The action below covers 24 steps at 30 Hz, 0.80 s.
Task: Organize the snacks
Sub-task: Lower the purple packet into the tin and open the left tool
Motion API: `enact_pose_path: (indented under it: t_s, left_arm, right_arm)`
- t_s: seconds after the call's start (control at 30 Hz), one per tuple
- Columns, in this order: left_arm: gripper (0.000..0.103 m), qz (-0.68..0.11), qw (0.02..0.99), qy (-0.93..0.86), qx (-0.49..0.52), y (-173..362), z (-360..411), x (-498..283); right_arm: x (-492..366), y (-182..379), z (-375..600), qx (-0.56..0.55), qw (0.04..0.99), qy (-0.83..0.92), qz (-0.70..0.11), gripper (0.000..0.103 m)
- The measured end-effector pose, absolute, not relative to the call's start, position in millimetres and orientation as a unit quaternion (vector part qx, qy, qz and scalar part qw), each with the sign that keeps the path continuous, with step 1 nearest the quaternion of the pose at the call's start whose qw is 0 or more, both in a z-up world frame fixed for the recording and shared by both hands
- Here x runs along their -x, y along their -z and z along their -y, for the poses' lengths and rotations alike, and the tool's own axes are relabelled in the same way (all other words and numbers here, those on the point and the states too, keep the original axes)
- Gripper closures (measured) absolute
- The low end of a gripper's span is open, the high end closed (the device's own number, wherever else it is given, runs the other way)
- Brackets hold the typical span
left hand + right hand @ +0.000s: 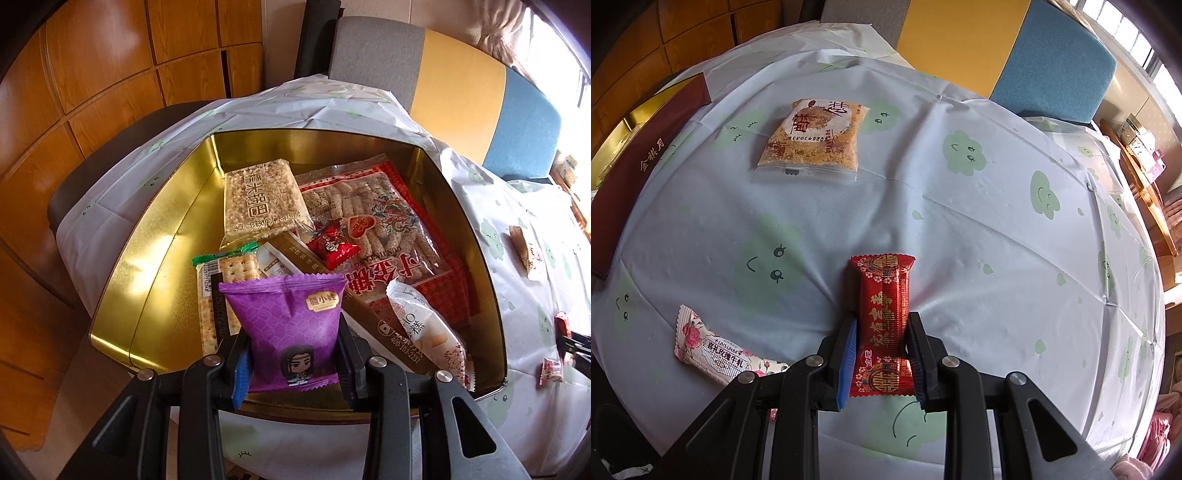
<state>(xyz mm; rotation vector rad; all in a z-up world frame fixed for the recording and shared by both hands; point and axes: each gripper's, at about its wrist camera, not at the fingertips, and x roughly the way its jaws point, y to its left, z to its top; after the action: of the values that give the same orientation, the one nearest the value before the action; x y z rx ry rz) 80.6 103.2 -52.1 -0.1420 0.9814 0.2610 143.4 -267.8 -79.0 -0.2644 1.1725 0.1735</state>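
Note:
In the left wrist view my left gripper (293,350) is shut on a purple snack packet (291,328), held upright over the near side of a gold tin (162,236). Inside the tin lie a rice-crisp pack (258,203), a large red bag of sesame sticks (373,218), a cracker pack (221,291), a small red candy (332,243) and other packets. In the right wrist view my right gripper (882,350) is shut on a red candy bar (882,321) that rests on the tablecloth (960,240).
On the tablecloth lie a clear pack with a golden cake (812,140) farther off and a rose-printed nougat bar (716,350) at the near left. The tin's dark red lid (639,177) sits at the left. Chairs (1052,62) stand beyond the table.

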Motion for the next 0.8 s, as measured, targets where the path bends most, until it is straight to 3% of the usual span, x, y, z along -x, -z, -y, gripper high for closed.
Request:
enact_pose_path:
  t_s: [0.8]
  left_arm:
    - [0.060,-0.461,0.873,-0.147,0.056,52,-109,-71]
  right_arm:
    - [-143,79,267,0.120,0.824,-0.076,-0.549,0.077]
